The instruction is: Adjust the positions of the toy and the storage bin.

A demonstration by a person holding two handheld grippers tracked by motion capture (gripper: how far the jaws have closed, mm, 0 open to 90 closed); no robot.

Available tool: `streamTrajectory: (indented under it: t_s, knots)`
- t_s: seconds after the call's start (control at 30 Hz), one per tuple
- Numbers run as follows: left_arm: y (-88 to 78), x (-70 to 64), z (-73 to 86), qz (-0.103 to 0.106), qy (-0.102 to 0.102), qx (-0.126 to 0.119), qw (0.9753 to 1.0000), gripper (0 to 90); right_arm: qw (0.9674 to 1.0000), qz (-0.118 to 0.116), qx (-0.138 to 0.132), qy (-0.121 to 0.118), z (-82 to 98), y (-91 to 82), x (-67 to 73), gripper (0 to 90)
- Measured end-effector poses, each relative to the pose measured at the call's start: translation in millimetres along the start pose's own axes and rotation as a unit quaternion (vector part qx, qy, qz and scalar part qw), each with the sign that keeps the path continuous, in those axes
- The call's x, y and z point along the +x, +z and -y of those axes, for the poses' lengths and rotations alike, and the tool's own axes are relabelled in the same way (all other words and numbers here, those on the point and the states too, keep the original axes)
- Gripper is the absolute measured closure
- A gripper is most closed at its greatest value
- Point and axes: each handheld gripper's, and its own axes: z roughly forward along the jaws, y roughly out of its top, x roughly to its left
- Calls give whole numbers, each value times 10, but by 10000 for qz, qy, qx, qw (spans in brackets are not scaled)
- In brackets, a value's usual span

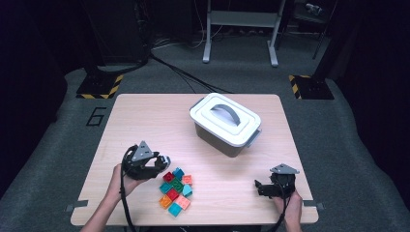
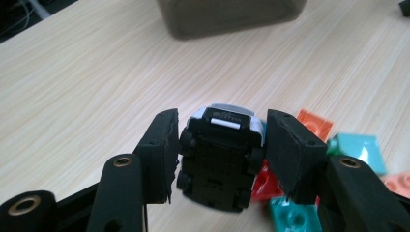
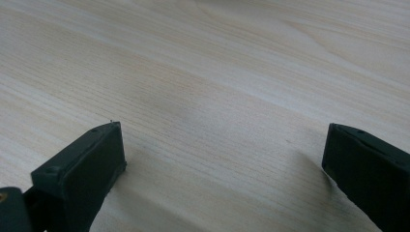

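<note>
- Right now my left gripper (image 2: 218, 159) is clamped on a small toy car (image 2: 218, 162), belly towards the camera, one pad on each flank by the wheels. It is lifted just above the heap of bricks (image 1: 176, 191) near the table's front edge, left of the middle.
- My grip sits on the wheels and the narrow sides, so I judge the car could twist or slide out if I swing the hand fast; it would then drop onto the bricks and scatter them.
- The red brick (image 2: 263, 181) and the teal brick (image 2: 295, 217) lie just beside my right-hand pad in the left gripper view. Dip a little and I'd knock them towards the front edge.
- The storage box (image 1: 225, 124) stands towards the table's back edge, right of the middle, with its white lid on. If the car is meant for it, I can't put it in until that lid is off, and pressing down on the lid would only shove the box.
- My right gripper (image 1: 265, 187) rests near the front right corner, jaws wide apart over bare wood (image 3: 203, 96), holding nothing. It is well apart from the box, so a long reach to the handle risks clipping the rim.
</note>
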Motion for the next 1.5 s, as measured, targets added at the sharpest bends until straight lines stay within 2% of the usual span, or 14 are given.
streamTrajectory:
  t_s: [0.1, 0.27, 0.3, 0.53, 0.73, 0.77, 0.83, 0.9, 1.03, 1.13, 1.17, 1.4, 1.47, 1.5]
  knots:
    - [-40, 60, 176, -54, -222, 40, 9997, 474, 10000, 19, -14, -19, 0, 2, -1, 9]
    - [-16, 90, 324, -43, -309, 257, 9992, 474, 10000, 3, 9, 22, 0, -2, 4, 9]
    - [12, 92, 372, -44, -385, 270, 9989, 473, 10000, 1, 5, 13, 0, -1, 3, 9]
    - [109, 76, 470, 85, -363, 495, 9981, 471, 10000, -10, -1, 18, -1, 3, -3, 9]
    - [132, 62, 485, 124, -375, 450, 9982, 462, 10000, -4, 6, 18, -1, 2, -3, 9]
    - [116, 72, 483, 169, -362, 481, 9980, 450, 10000, -4, 4, 19, -1, 2, -3, 9]
    - [92, 73, 496, 144, -479, 366, 9981, 307, 10000, 0, 7, 19, -1, 1, -2, 9]
    - [46, 96, 512, 125, -573, 240, 9980, 213, 10000, 0, 6, 20, -1, 2, -2, 9]
    - [-65, 142, 576, 11, -702, 86, 9975, 88, 10000, -17, 26, 54, -1, 1, -7, 9]
    - [-128, 190, 661, -235, -722, 86, 9971, 51, 10000, -25, 22, 46, -2, 3, -10, 10]
    - [-144, 212, 697, -251, -774, 104, 9966, 39, 10000, -41, 16, 57, -1, 5, -13, 10]
    - [-107, 287, 1005, -769, -845, 299, 9930, 22, 10000, -60, 19, 60, -1, 5, -19, 16]
    - [-97, 332, 1096, -813, -930, 388, 9916, 17, 9999, -68, 17, 72, 0, 2, -15, 20]
    - [-76, 356, 1167, -873, -1051, 350, 9900, 14, 10000, -63, 13, 52, 2, 1, -17, 24]
